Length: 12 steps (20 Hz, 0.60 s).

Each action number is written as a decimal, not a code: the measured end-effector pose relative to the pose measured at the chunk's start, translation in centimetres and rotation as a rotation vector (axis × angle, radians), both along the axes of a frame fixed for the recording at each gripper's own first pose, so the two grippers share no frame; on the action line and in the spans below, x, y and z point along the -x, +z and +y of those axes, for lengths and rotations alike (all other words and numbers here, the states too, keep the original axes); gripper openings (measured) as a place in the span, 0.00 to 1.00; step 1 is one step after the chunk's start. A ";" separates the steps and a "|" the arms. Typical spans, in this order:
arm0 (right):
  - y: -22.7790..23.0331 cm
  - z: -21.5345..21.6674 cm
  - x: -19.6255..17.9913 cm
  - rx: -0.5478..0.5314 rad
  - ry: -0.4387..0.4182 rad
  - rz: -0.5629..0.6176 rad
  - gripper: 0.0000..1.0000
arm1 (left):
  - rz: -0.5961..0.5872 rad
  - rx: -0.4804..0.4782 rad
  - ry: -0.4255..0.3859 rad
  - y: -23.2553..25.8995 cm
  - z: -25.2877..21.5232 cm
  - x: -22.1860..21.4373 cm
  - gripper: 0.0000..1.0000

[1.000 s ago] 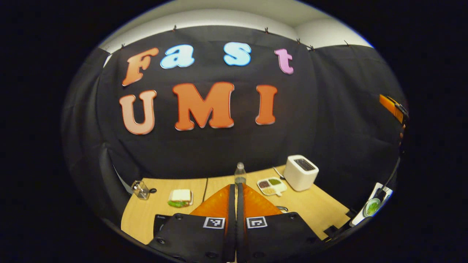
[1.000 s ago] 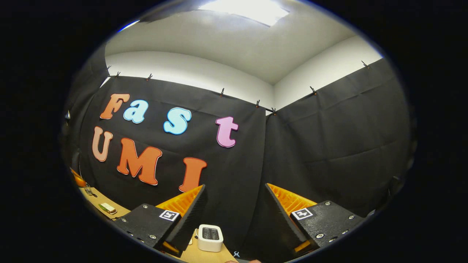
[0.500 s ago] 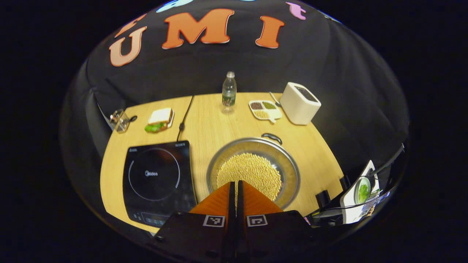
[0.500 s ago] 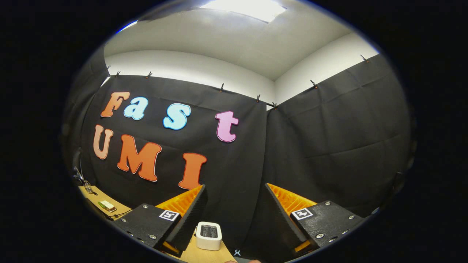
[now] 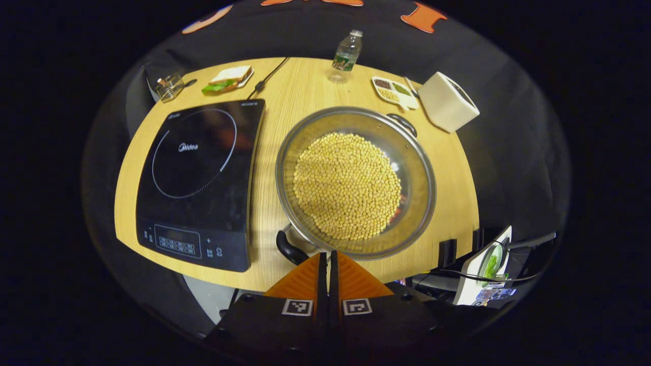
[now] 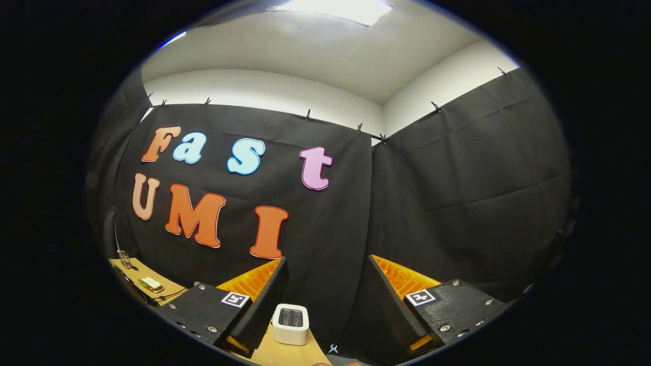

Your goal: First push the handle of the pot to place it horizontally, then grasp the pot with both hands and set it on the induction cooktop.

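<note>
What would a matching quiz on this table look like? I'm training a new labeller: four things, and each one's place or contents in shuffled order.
Things:
1. pot
2. cooktop
3. water bottle
4. toaster

Descriptions:
A. white box at the table's far right
B. flat black slab left of the pot
C. full of pale beans
D. stands upright at the far edge

Pairs: 1-C, 2-B, 3-D, 4-A
</note>
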State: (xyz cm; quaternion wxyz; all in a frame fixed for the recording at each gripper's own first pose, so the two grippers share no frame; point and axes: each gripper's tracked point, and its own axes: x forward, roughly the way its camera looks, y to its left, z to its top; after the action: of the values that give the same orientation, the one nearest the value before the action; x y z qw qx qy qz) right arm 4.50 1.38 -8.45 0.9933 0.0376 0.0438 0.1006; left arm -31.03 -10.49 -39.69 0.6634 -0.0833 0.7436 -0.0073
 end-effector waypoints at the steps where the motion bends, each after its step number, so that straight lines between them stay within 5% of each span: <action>1: -0.1 -0.2 0.0 0.000 0.000 0.002 0.96 | 0.029 0.006 0.015 -0.2 -0.3 0.8 0.08; 9: -0.3 -2.6 0.4 0.011 -0.039 0.017 0.96 | 0.224 0.094 0.221 -3.5 -2.1 4.2 0.08; 12: -0.1 -3.9 0.7 0.016 -0.077 0.020 0.96 | 0.250 0.070 0.228 -4.6 -1.2 4.4 0.08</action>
State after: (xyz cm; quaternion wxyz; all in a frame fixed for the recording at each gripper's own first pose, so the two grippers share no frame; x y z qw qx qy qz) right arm 3.80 -2.48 -8.51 0.9962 0.0322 0.0533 0.0615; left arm -35.40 -11.73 -44.33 0.5589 -0.1902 0.8054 0.0525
